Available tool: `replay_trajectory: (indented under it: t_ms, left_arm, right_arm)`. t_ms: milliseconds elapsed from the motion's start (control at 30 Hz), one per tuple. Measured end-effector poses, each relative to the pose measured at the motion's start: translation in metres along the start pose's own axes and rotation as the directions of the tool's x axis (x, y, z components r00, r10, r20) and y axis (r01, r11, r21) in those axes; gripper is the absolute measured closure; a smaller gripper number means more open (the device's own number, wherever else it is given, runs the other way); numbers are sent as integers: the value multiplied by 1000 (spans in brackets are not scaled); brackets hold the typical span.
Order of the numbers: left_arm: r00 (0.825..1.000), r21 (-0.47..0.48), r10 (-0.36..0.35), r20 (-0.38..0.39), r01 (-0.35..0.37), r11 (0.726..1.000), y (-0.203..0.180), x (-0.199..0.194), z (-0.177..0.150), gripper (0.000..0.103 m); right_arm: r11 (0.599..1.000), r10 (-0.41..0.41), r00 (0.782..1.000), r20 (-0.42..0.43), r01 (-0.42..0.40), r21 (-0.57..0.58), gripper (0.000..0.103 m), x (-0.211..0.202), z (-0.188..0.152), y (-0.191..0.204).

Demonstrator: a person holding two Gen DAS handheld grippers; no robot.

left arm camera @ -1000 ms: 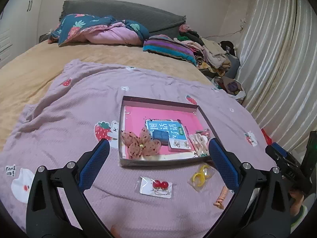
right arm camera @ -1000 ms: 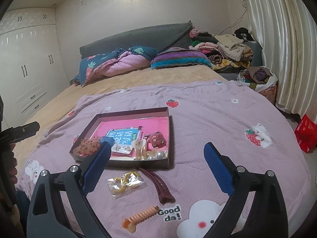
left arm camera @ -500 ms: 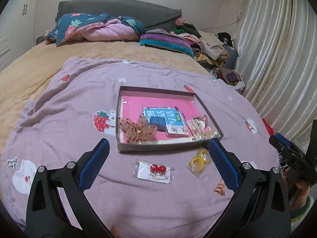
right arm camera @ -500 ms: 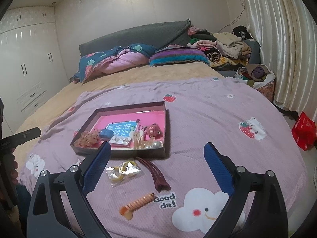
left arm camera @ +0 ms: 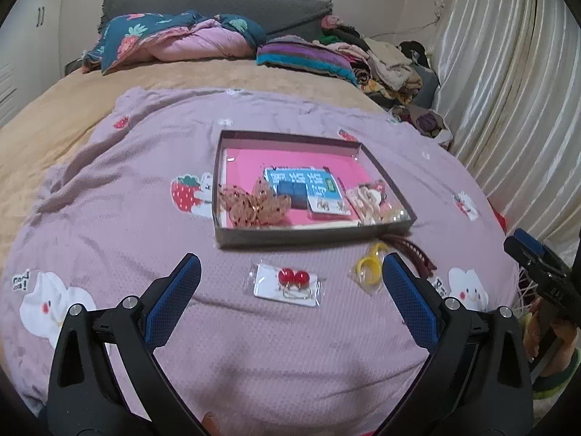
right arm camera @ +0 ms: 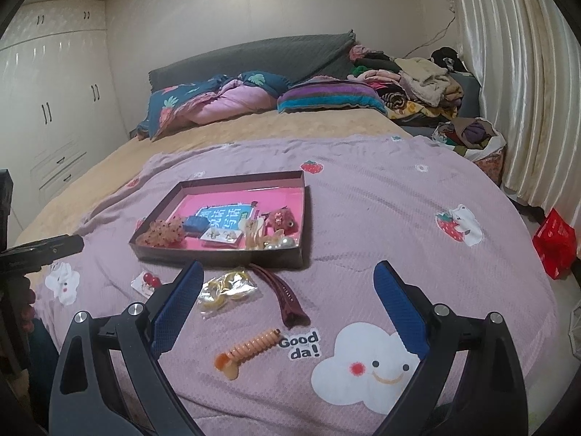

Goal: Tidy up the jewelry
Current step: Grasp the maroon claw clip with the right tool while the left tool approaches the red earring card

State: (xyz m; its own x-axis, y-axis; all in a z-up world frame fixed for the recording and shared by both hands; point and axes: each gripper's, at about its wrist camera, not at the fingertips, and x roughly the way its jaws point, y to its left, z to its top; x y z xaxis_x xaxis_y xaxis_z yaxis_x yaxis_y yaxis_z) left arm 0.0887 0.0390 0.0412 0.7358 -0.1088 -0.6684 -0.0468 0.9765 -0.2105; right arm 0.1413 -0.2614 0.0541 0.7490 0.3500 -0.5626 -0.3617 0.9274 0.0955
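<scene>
A lilac waffle-knit blanket [right arm camera: 381, 218], printed with strawberries and smiling clouds, covers the near end of the bed; a tan sheet [right arm camera: 254, 127] and a heap of folded clothes [right arm camera: 406, 80] lie beyond it. On the blanket sits a shallow rectangular cardboard tray [left arm camera: 312, 236] with dark walls and a bright pink floor, its long axis running left to right in the left wrist view. Inside it lie a blue printed card [left arm camera: 305, 181], a gauzy spotted bow [left arm camera: 250, 203] at the left end, a small carded pair of earrings [left arm camera: 328, 207], and pearl and fuzzy red pieces [right arm camera: 279, 232] at the right end.

Four items rest loose on the blanket just in front of the tray. A slim dark maroon hair clip [right arm camera: 281, 296] starts close by the tray's near wall and points away from it, widening at its far end. A crinkled clear packet of yellow hoops [right arm camera: 227, 289] lies just left of the clip. A ridged orange clip [right arm camera: 247, 350], spiral-textured with a rounded end, lies slanted beside the "Good da!" print. A clear sleeve with two glossy red round beads on a white card [left arm camera: 287, 283] lies flat, its long side parallel to the tray.

The left gripper [left arm camera: 288, 274] hovers with its blue-padded fingers spread wide on either side of the red beads, holding nothing. The right gripper [right arm camera: 288, 281] is likewise spread and empty above the maroon clip
</scene>
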Motion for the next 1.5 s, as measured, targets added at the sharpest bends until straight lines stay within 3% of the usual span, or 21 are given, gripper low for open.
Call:
replay_trajectory:
  t_ms: [867,1500]
  left_arm:
    - [987,110,9,-161,9,994,-29,39,-59,10]
    - [979,100,93,-183,-76,992,-11,91,-53,10]
  right_arm:
    - [997,20,988,-153,-32,-76,9,25,-46,21]
    - [995,-49,976,-213,29,-100,9,86,-42,-1]
